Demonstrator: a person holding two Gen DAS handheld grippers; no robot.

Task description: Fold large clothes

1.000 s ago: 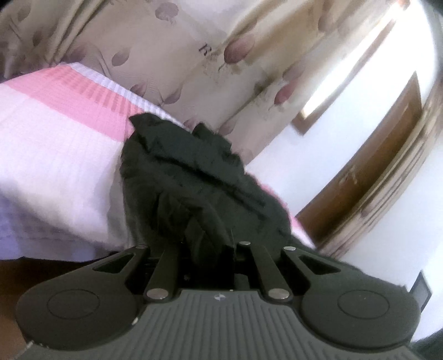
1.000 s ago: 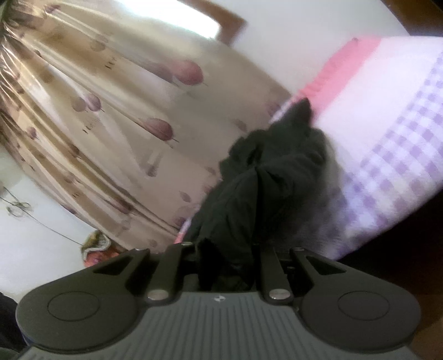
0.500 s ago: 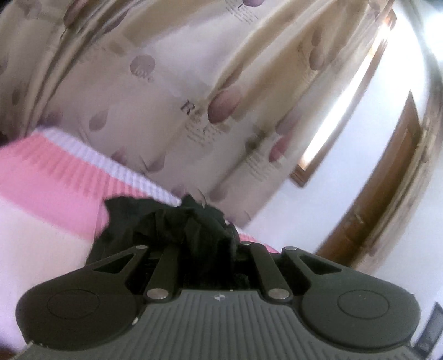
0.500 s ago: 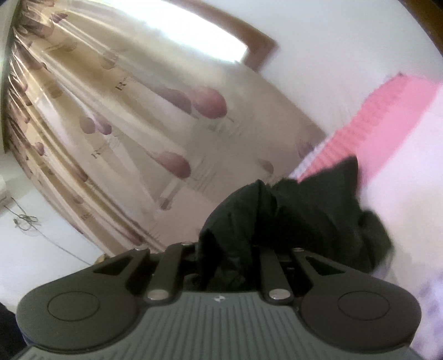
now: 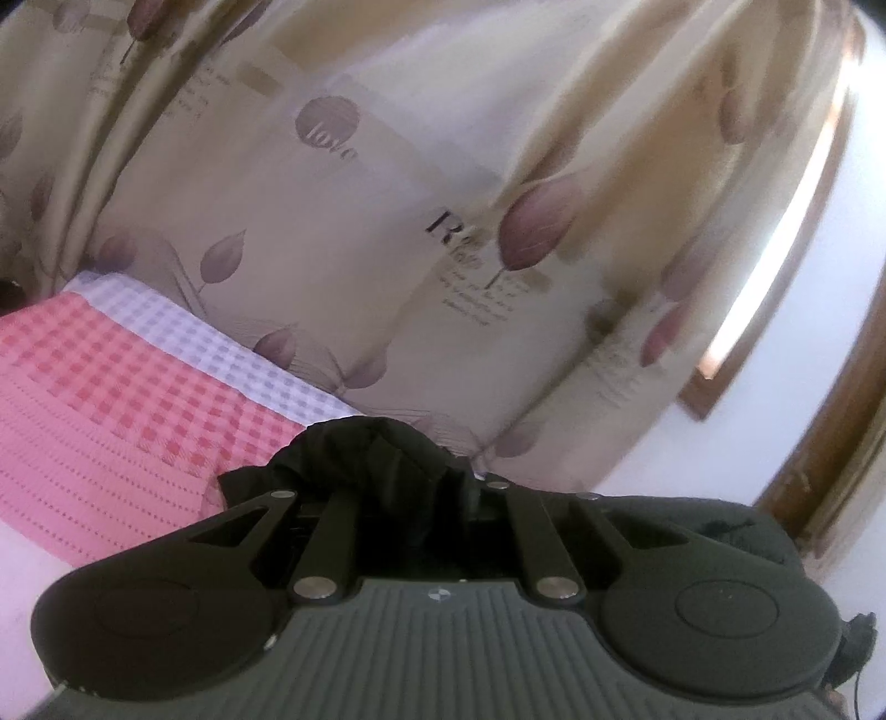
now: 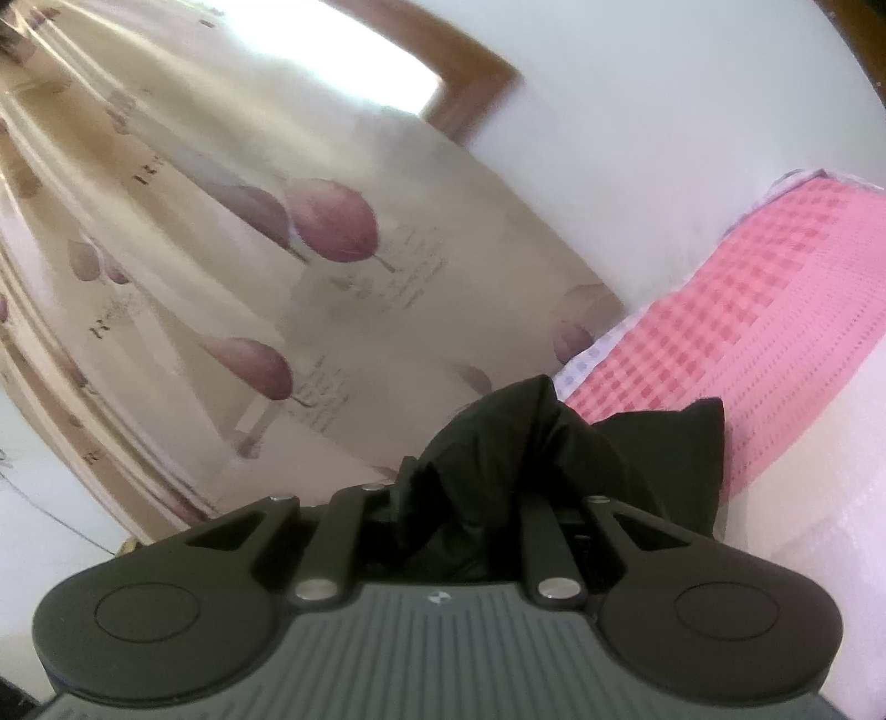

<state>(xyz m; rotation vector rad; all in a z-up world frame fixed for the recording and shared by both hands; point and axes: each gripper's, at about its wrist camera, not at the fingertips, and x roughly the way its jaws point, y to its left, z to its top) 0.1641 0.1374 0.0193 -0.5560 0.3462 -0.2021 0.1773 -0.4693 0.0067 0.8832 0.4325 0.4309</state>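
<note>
Both grippers have bunched black cloth (image 5: 382, 459) (image 6: 526, 454) between their fingers. The left gripper (image 5: 421, 498) is easing open around it; the right gripper (image 6: 459, 498) clamps it, above the pink checked bedspread (image 5: 111, 382) (image 6: 775, 310).

Cream curtain (image 5: 387, 232) printed with mauve leaves and lettering is hanging behind the bed (image 5: 111, 399) — pink and lilac check cover. Daylight is streaming through a wood-framed window (image 6: 360, 50) — white wall (image 6: 664, 138) is adjoining it.
</note>
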